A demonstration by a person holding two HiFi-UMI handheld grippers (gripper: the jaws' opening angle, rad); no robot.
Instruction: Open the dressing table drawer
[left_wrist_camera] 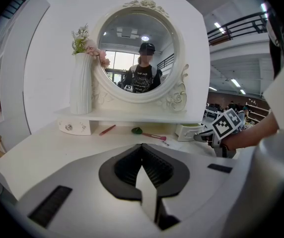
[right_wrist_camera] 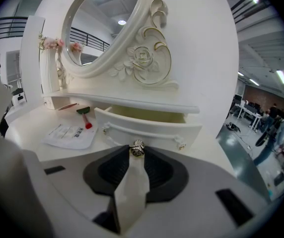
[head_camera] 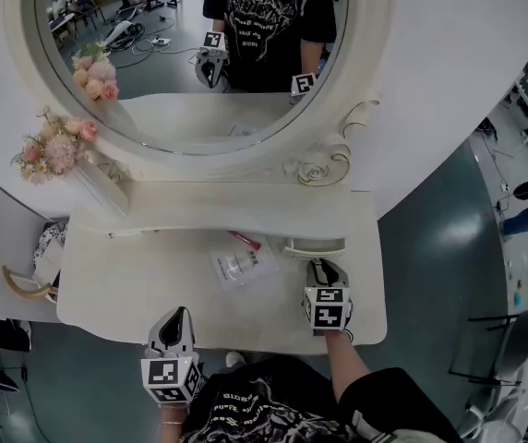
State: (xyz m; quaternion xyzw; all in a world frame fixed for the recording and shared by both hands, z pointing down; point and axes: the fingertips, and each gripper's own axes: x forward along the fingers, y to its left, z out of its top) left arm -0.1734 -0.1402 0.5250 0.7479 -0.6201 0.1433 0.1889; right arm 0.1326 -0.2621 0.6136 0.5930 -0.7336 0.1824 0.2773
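At the near edge of the counter, the left hand-held gripper hangs empty, jaws together. Farther in, the right hand-held gripper pinches the knob of the drawer. The drawer's long axis runs side to side. It juts partway out toward the person from under the shelf, at its right end, below the mirror.
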